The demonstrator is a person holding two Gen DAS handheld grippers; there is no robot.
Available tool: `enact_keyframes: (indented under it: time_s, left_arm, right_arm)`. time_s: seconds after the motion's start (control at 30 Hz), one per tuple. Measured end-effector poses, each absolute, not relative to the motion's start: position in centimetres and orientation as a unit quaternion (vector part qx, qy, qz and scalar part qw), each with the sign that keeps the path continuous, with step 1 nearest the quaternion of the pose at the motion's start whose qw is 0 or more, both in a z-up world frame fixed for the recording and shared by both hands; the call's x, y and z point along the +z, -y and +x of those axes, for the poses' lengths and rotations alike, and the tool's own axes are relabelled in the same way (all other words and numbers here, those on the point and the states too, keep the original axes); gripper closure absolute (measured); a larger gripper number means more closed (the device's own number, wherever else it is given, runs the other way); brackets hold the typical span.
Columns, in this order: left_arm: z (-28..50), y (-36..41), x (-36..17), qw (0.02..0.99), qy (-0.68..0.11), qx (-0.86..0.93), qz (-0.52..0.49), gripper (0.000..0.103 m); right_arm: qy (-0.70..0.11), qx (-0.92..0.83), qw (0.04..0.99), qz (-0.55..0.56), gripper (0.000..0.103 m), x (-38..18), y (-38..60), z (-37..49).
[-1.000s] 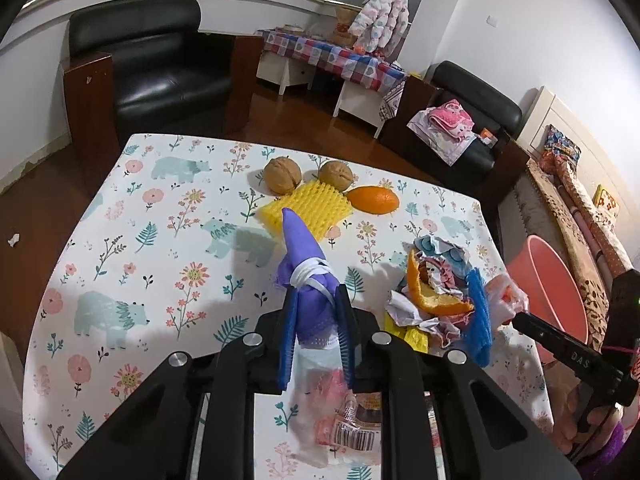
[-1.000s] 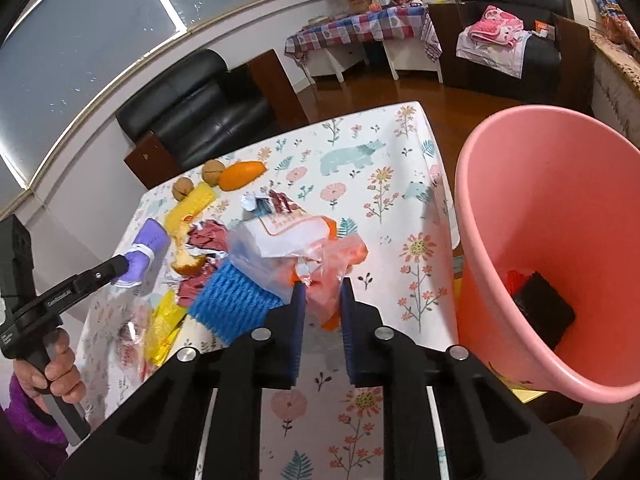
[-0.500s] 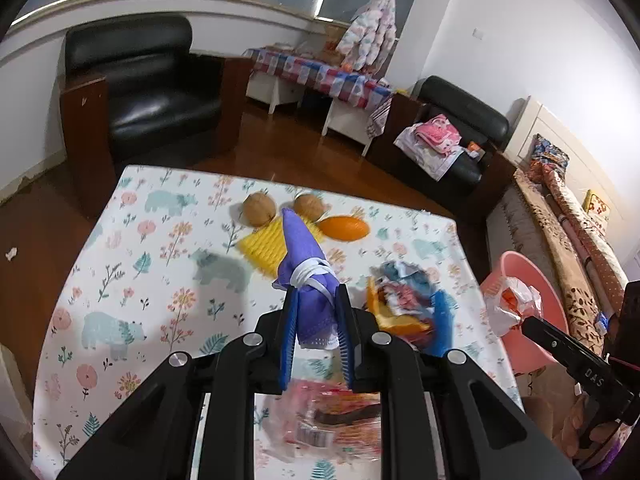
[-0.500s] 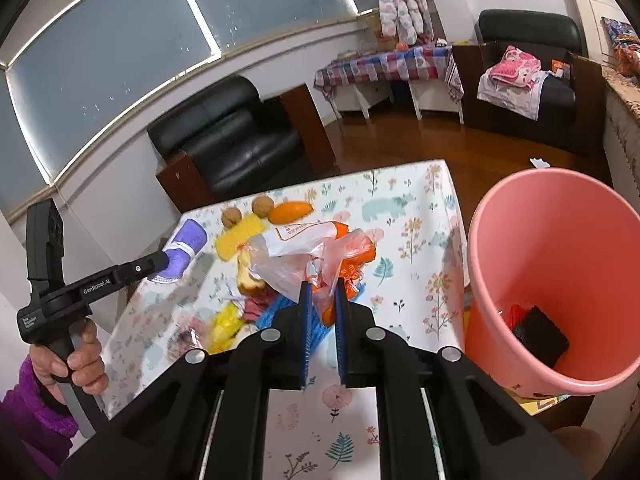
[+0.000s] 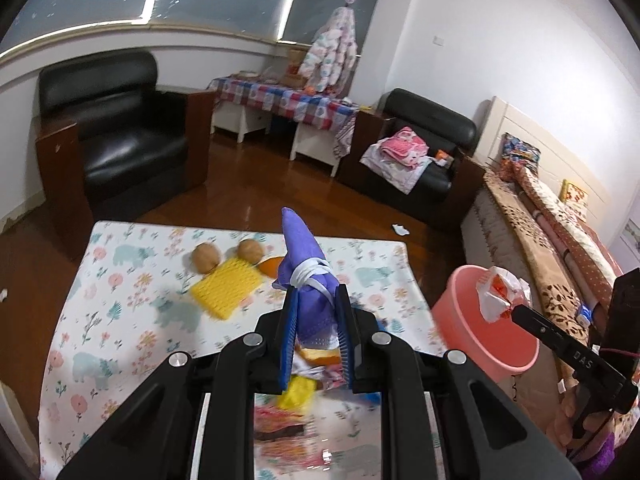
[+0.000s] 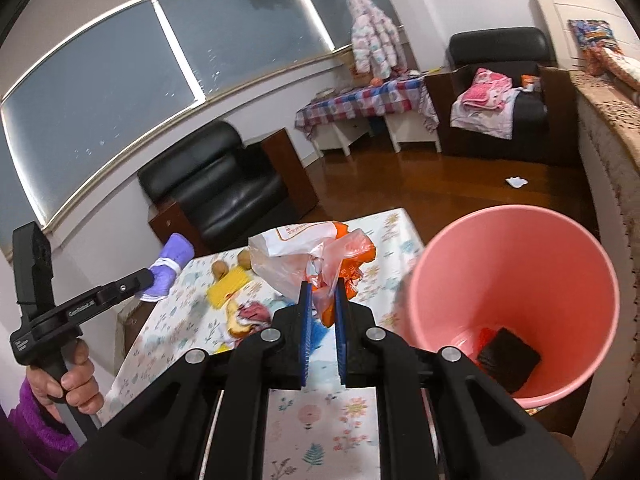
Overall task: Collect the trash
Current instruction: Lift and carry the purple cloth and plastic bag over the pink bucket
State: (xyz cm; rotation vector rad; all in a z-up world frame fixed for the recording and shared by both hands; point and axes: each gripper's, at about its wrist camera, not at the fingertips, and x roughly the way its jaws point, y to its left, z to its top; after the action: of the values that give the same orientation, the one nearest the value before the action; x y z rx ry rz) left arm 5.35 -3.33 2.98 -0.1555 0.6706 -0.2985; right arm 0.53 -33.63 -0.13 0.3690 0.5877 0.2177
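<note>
Two loads up: my left gripper (image 5: 316,320) is clenched on a rolled purple face mask (image 5: 306,268), my right gripper (image 6: 320,312) clamped on a crumpled plastic bag (image 6: 308,256). Step in hand, I judge: carry to the pink bucket (image 6: 560,240). Bag hangs just beside its rim, mask well apart from it. Next move calls for centring over the opening, then unclamping. Right view shows a black item (image 6: 508,354) in the bucket bottom; left view hides that, showing walnuts (image 5: 206,258) on the table (image 5: 120,300).
</note>
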Motion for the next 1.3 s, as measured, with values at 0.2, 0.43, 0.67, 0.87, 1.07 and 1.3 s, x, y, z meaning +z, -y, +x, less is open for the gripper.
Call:
enact_keyframes:
  time_s: [0.2, 0.43, 0.67, 0.87, 1.07, 1.3]
  left_arm:
    - [5.2, 6.9, 4.4, 0.929, -0.318, -0.178, -0.057, 0.085]
    - [5.1, 11.1, 5.4, 0.924, -0.313, -0.216, -0.038, 0.085]
    - [5.4, 16.1, 5.2, 0.909, -0.324, -0.262, -0.021, 0.085]
    - [5.7, 20.6, 4.0, 0.892, -0.34, -0.299, -0.001, 0.085]
    - [6.5, 24.3, 2.0, 0.874, -0.368, -0.319, 0.01, 0.085]
    - [7.1, 27.3, -0.5, 0.856, -0.397, -0.331, 0.023, 0.085]
  right_arm:
    - [-0.276, 0.072, 0.938, 0.197, 0.092, 0.0, 36.8, -0.2]
    - [-0.277, 0.038, 0.937, 0.207, 0.092, -0.8, 39.5, -0.6]
    - [-0.283, 0.007, 0.935, 0.214, 0.092, -1.8, 41.8, -0.9]
    - [-0.29, -0.013, 0.931, 0.221, 0.092, -2.8, 43.4, -1.1]
    - [-0.302, -0.027, 0.925, 0.229, 0.092, -4.1, 44.9, -1.1]
    - [-0.314, -0.042, 0.918, 0.238, 0.092, -5.5, 46.0, -1.0]
